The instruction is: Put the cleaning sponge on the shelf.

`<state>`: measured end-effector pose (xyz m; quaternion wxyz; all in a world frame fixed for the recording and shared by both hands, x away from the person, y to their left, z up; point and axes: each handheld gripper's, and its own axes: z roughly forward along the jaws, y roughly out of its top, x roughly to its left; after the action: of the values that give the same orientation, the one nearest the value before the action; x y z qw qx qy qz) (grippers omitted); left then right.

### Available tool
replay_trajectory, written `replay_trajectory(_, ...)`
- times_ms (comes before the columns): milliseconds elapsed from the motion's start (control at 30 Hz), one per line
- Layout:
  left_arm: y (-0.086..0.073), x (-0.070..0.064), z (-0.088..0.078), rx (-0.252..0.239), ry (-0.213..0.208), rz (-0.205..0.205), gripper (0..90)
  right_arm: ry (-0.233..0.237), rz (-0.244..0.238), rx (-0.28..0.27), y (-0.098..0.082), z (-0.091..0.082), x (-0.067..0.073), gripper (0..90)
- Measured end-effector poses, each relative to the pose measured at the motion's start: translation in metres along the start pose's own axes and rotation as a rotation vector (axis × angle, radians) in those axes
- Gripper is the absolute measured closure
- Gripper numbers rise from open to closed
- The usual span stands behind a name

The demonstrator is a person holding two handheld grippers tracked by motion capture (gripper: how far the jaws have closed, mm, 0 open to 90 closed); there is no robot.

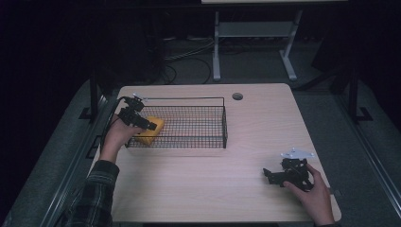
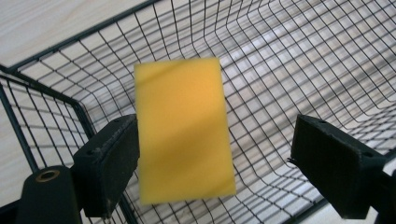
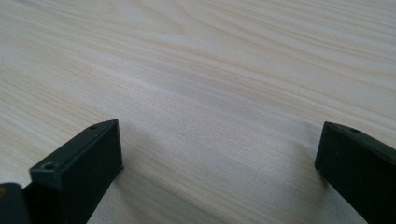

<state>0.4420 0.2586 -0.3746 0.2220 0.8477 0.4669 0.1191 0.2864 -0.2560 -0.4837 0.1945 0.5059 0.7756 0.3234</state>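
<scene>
The surface (image 1: 208, 184) is a pale wood-grain top with rounded corners and a round cable port (image 1: 237, 96) near its far edge. Around it the room is dark: grey carpet, loose cables on the floor and the white legs of another desk (image 1: 216, 47) behind.

A black wire basket (image 1: 189, 124) stands on the left half of the surface, a long rectangle of fine square mesh with a thicker rim. Inside, at its left end, lies a yellow sponge (image 1: 150, 131), a flat rectangular block with a smooth, matte face and soft edges.

The left tongs (image 1: 150, 126) hang over that end of the basket, held by a hand with a plaid sleeve. In the left gripper view the jaws stand wide apart; the sponge (image 2: 183, 130) lies on the mesh below and between them, close against the left jaw and well clear of the right one, so nothing is gripped.

The right tongs (image 1: 267, 175) rest low on the near right part of the surface, well apart from the basket. In the right gripper view their jaws are spread wide over bare wood.
</scene>
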Motion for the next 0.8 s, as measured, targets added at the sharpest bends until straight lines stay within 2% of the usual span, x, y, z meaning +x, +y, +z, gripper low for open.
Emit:
replay_trajectory(267,-0.013,-0.003,-0.01,-0.03,-0.002,-0.005,15.0,0.0,0.0,0.0,0.0,0.0,0.0,0.0)
replay_trajectory(800,-0.051,-0.029,-0.038,-0.094,0.003,0.014,15.0,0.0,-0.001,0.0,0.0,0.0,0.0,0.0)
